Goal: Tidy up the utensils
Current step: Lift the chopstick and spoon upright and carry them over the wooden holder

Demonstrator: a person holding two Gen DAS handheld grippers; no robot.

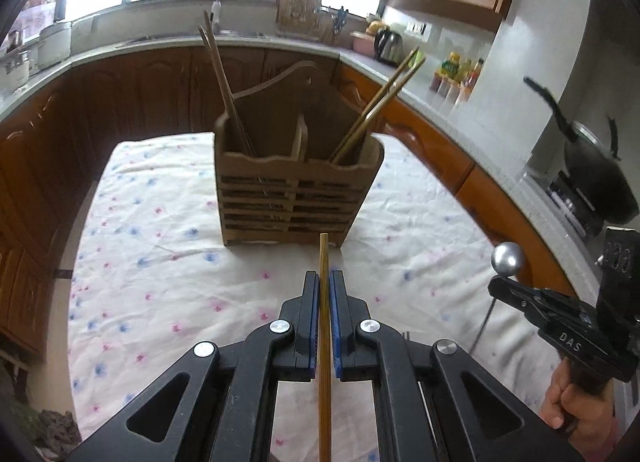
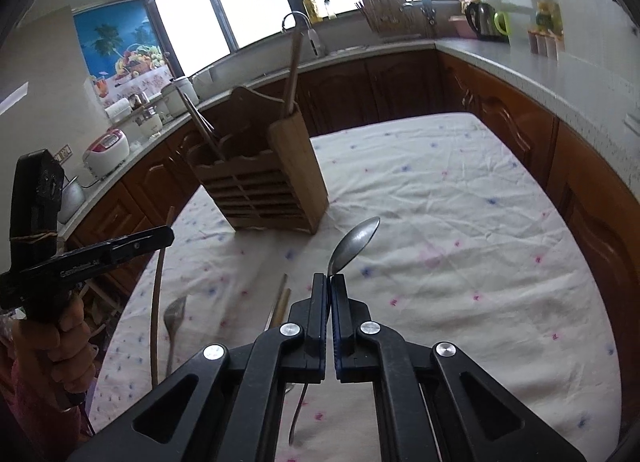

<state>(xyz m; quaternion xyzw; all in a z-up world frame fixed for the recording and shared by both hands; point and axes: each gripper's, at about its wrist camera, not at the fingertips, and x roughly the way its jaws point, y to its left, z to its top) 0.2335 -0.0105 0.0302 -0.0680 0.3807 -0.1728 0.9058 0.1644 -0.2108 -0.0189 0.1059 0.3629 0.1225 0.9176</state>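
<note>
Wooden and slatted, the utensil holder [image 1: 298,186] stands upright on the cloth-covered worktop [image 1: 160,262], with 2 compartments that both hold chopsticks [image 1: 376,110]. The left tongs [image 1: 324,282] are clamped shut on a single chopstick [image 1: 323,258], its tip pointing at the holder's front. The right tongs [image 2: 330,282] are pinched closed on a metal spoon [image 2: 354,242], bowl raised above the cloth. Another spoon [image 2: 174,318] lies on the worktop near the left hand [image 2: 68,342].
</note>
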